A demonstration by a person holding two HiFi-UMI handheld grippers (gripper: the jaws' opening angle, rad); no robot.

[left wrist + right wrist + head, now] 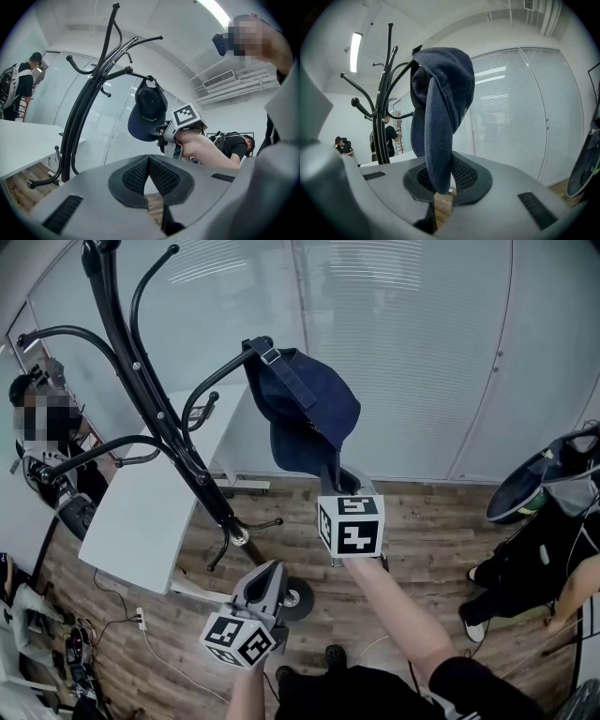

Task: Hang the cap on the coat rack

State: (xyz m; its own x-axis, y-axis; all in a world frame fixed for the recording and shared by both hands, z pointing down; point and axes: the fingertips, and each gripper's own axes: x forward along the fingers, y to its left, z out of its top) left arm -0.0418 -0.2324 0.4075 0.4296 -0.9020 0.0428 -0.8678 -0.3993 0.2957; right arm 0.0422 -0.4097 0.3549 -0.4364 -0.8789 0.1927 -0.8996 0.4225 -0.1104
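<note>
**A:** At 10 o'clock in the head view: coat rack (pixel 159 409), a black pole leaning over a white tabletop (pixel 131 521). Why is the left claw so low, at 7 o'clock?

**B:** The left claw (pixel 272 570) looks spare for this step. It sits down near the rack's base, well apart from the cap. It's clenched, pads meeting, with nothing between them.

**A:** Where's the cap?

**B:** The cap (pixel 309 413) is at 12 o'clock, navy. Its back strap is over the tip of one hook (pixel 223 371), which is at 11 o'clock of the crown. The crown sags below the hook and the brim points down.

**A:** Why hold it by the brim?

**B:** My guess is that gripping the brim leaves the strap end free to go over the hook. It also keeps the claw clear of the rack's arms.

**A:** And the right claw?

**B:** The right claw (pixel 336 479) is at 6 o'clock of the cap, coming up from below. It's clamped on the brim edge, jaws nearly together with only the brim's thickness between the pads. It touches nothing else.

**A:** Is it hung, then?

**B:** It looks seated on the hook but not yet let go. I can't tell whether the strap alone carries the weight. If it does, letting go of the brim is what's left.
</note>
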